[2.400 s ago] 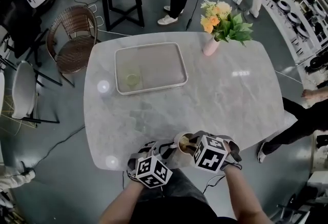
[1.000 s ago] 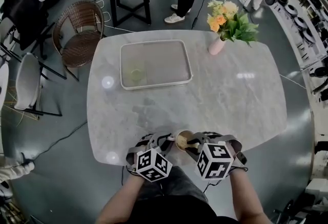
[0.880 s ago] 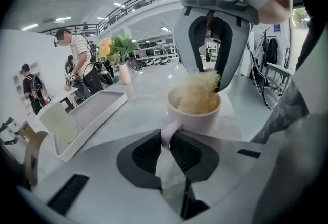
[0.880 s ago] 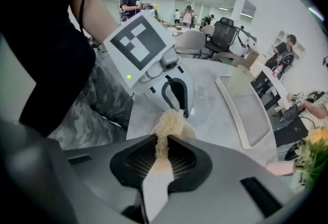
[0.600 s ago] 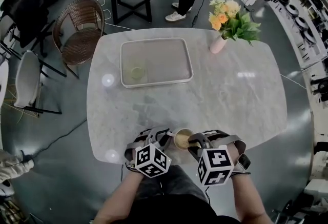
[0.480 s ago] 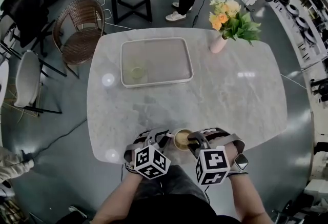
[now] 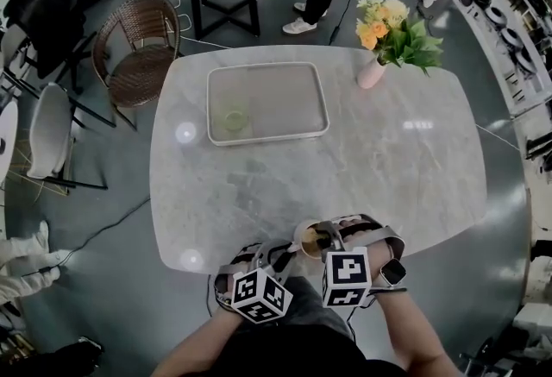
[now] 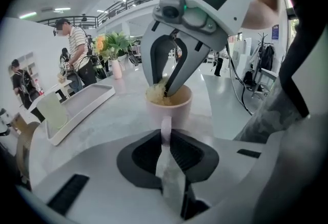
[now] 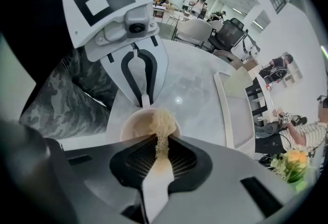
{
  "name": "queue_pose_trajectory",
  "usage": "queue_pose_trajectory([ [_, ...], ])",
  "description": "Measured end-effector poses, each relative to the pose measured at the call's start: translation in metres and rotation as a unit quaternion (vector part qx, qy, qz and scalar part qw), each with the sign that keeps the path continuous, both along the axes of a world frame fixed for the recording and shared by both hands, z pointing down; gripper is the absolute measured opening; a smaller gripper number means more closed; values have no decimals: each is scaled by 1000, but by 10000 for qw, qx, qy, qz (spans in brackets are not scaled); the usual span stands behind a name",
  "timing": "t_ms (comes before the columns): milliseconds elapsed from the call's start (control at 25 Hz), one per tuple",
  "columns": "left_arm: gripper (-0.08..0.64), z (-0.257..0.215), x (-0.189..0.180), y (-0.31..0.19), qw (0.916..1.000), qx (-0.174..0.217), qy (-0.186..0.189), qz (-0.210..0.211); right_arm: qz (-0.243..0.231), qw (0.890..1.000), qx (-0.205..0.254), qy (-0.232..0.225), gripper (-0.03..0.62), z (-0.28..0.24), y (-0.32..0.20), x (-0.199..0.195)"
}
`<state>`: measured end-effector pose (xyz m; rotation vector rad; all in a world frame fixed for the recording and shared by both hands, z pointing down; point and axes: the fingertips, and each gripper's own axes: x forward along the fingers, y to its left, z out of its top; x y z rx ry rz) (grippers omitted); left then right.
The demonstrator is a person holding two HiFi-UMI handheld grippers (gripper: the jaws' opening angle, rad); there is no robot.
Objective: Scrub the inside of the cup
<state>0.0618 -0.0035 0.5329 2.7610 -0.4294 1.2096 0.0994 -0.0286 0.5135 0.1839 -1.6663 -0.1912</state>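
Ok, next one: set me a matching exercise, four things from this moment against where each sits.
Things: 1 cup; 2 scrub pad; 3 tray; 4 flower vase.
Places: A far right corner of the table; B held by the right gripper, dipping into the cup; C near table edge, handle in the left gripper; D far side, left of centre.
Pairs: 1-C, 2-B, 3-D, 4-A.

At lower centre, a tan fibrous scrubber [image 9: 163, 124] is clamped between the jaws of the right gripper [image 9: 158, 142] and dipped into the cup [image 9: 132, 126]. The cup's handle is pinched by the left gripper [image 9: 144, 99], seen above it. A tray [image 9: 237, 115] is seen at right.
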Motion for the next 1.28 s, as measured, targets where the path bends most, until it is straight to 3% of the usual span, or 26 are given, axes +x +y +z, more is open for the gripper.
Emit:
queue_pose_trajectory([
  [200, 58, -1, 0, 0, 10000, 8, -8, -52, 176, 9993, -314, 54, 60, 10, 11, -1],
  [560, 58, -1, 0, -2, 9999, 82, -7, -141, 95, 9979, -319, 555, 60, 21, 6, -2],
  [680, 58, -1, 0, -3, 9997, 83, -1, -218, 603, 9930, -1013, 89, 60, 22, 11, -8],
  [840, 58, 0, 0, -4, 9993, 68, -25, -375, 1226, 9674, -2075, -778, 59, 12, 22, -14],
  [960, 58, -1, 0, -5, 9991, 62, -43, -424, 1626, 9484, -2412, -1264, 60, -6, 18, -10],
  [1040, 58, -1, 0, -5, 9990, 72, -55, -444, 1836, 9428, -2388, -1431, 60, -21, 13, -6],
  [1120, 58, 0, 0, -6, 9989, 76, -65, -467, 1728, 9551, -2072, -1225, 60, -26, 6, -2],
  [1280, 58, 0, 0, -6, 9988, 80, -68, -471, 938, 9893, -1116, -18, 60, -5, 2, 0],
])
